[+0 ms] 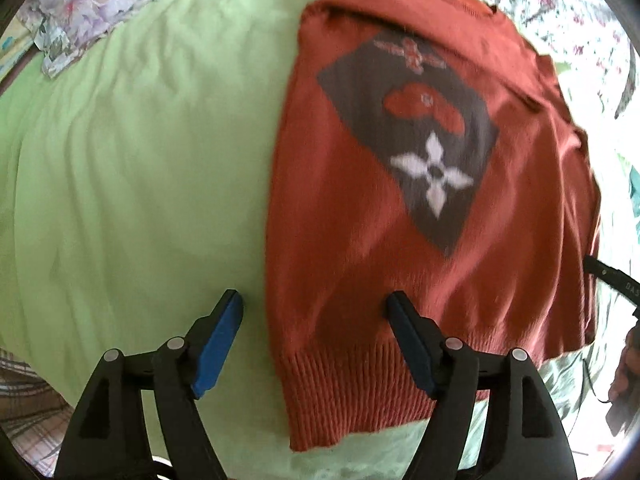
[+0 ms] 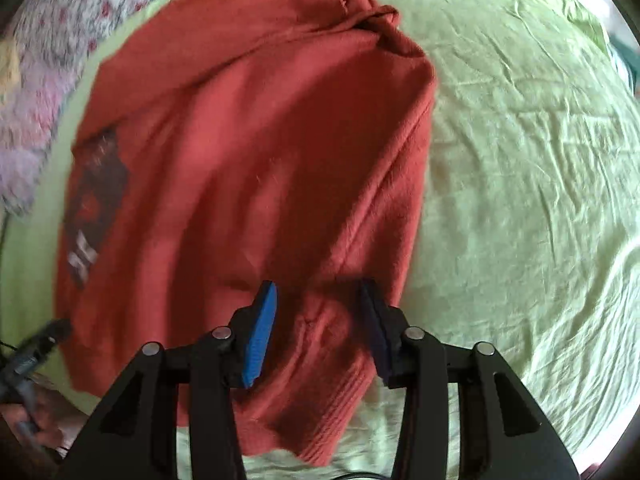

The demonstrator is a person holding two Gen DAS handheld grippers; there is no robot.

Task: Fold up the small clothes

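Left gripper (image 1: 314,306): jaws spread wide, holding nothing; one blue pad over bare sheet, the other over the hem corner of the sweater, straddling its left edge.

Sweater (image 1: 360,240): rust-orange knit, child-sized by the look of it. Spread mostly flat on a light green bedsheet (image 1: 140,160), hem toward the grippers, neck at the far end. Ribbed band (image 1: 344,392) along the hem. Dark grey panel (image 1: 416,136) on the front, set diamond-wise, with a white four-petal flower, an orange blob shape, and a small orange motif at the top. Right side, seen from the right wrist view, folded or bunched over itself, a sleeve apparently tucked across near the shoulder; exact layering hard to tell through blur.

Handling, judged: soft, limp, light; slight stretch, some grip from the fuzzy knit, unlikely to slip between pads. Nothing fragile. Likely to sag and drag if lifted by one point. Best holds: ribbed hem corners, thicker and firmer, then shoulder seams.

Right gripper (image 2: 320,296): jaws parted, nothing pinched; pads to either side of a raised fold near the hem's right corner.

Floral bedding (image 1: 80,4) beyond the sheet.
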